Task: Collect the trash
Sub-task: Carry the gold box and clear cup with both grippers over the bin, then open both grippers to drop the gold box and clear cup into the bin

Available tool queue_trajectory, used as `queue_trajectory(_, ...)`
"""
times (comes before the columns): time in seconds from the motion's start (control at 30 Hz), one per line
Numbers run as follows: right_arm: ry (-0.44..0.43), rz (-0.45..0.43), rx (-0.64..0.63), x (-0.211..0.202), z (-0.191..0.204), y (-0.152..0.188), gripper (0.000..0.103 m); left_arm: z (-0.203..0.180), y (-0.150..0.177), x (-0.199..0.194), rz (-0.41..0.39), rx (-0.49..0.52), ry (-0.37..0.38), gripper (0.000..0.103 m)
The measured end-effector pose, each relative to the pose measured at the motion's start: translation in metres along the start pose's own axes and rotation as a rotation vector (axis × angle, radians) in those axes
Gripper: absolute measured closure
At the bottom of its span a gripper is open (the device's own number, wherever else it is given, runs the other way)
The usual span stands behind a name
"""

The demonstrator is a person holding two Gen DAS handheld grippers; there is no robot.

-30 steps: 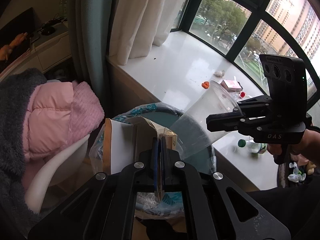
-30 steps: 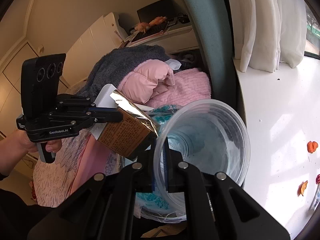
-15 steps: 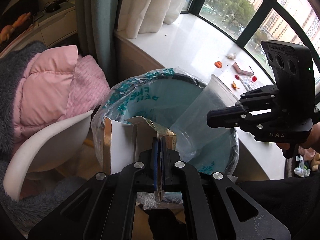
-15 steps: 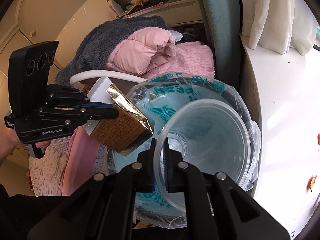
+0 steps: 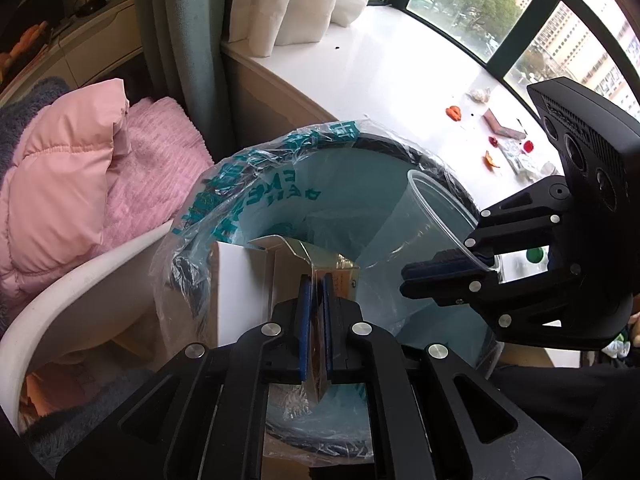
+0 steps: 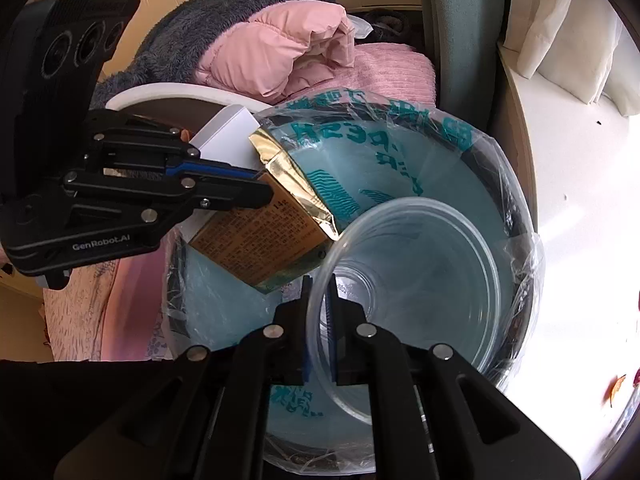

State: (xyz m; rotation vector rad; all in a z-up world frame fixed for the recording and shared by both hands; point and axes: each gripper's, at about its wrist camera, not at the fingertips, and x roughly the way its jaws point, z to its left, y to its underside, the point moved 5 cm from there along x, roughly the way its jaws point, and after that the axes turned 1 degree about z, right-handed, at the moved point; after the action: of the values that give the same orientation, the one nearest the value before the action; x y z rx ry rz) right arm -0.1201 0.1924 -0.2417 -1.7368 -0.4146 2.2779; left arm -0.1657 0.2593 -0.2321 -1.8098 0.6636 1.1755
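A round bin lined with a teal-printed plastic bag (image 5: 256, 196) (image 6: 420, 148) stands beside the window ledge. My left gripper (image 5: 315, 300) (image 6: 260, 184) is shut on an opened white and gold carton (image 5: 248, 280) (image 6: 264, 236), held over the bin's near rim. My right gripper (image 6: 318, 312) (image 5: 444, 268) is shut on the rim of a clear plastic cup (image 6: 412, 292) (image 5: 424, 224), held over the bin's mouth, mouth towards the right wrist camera.
A white window ledge (image 5: 392, 72) carries orange peel (image 5: 453, 112), a pink wrapper (image 5: 502, 126) and other small scraps. A white chair (image 5: 76, 292) piled with pink and grey clothes (image 5: 72, 176) stands left of the bin. Curtains (image 5: 280, 0) hang behind.
Both grippers have moved down and forward over the bin, carrying the carton and the cup. The bin's mouth now fills the middle of both views.
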Motion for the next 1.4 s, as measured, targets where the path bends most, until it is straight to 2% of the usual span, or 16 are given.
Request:
queue_trajectory(0.03, 0.010, 0.000, -0.007, -0.001, -0.001, 0.000, 0.094, 0.000, -0.001, -0.001, -0.007, -0.002, -0.001, 0.100)
queue_trajectory(0.07, 0.015, -0.006, -0.010, -0.004, -0.002, 0.000, 0.089, 0.000, -0.003, -0.002, -0.012, -0.005, -0.002, 0.092)
queue_trajectory(0.1, 0.019, -0.014, -0.012, -0.007, -0.003, 0.001, 0.082, 0.000, -0.004, -0.003, -0.018, -0.008, 0.004, 0.078)
queue_trajectory(0.17, 0.020, -0.033, -0.015, -0.013, -0.004, 0.003, 0.031, 0.000, -0.007, -0.007, -0.038, -0.005, 0.001, 0.062)
queue_trajectory(0.23, 0.020, -0.062, -0.027, -0.022, -0.003, 0.005, 0.014, 0.000, -0.008, -0.011, -0.052, -0.006, 0.008, 0.053)
queue_trajectory(0.3, 0.030, -0.103, -0.042, -0.031, -0.002, 0.004, 0.014, 0.000, -0.010, -0.018, -0.080, -0.009, -0.001, 0.031)
queue_trajectory(0.33, 0.036, -0.119, -0.046, -0.036, -0.002, 0.005, 0.014, -0.001, -0.011, -0.020, -0.092, -0.013, 0.006, 0.028)
queue_trajectory(0.4, 0.050, -0.137, -0.039, -0.044, -0.003, 0.006, 0.014, -0.002, -0.014, -0.025, -0.114, -0.012, -0.002, 0.011)
queue_trajectory(0.47, 0.061, -0.153, -0.025, -0.051, -0.006, 0.008, 0.014, -0.005, -0.015, -0.029, -0.136, 0.007, -0.013, 0.008)
queue_trajectory(0.83, 0.130, -0.272, 0.156, -0.096, -0.038, 0.027, 0.014, -0.042, -0.028, -0.037, -0.159, 0.099, 0.023, 0.006)
queue_trajectory(1.4, 0.300, -0.391, 0.426, -0.172, -0.108, 0.120, 0.014, -0.154, -0.075, -0.025, -0.170, 0.361, 0.140, 0.006)
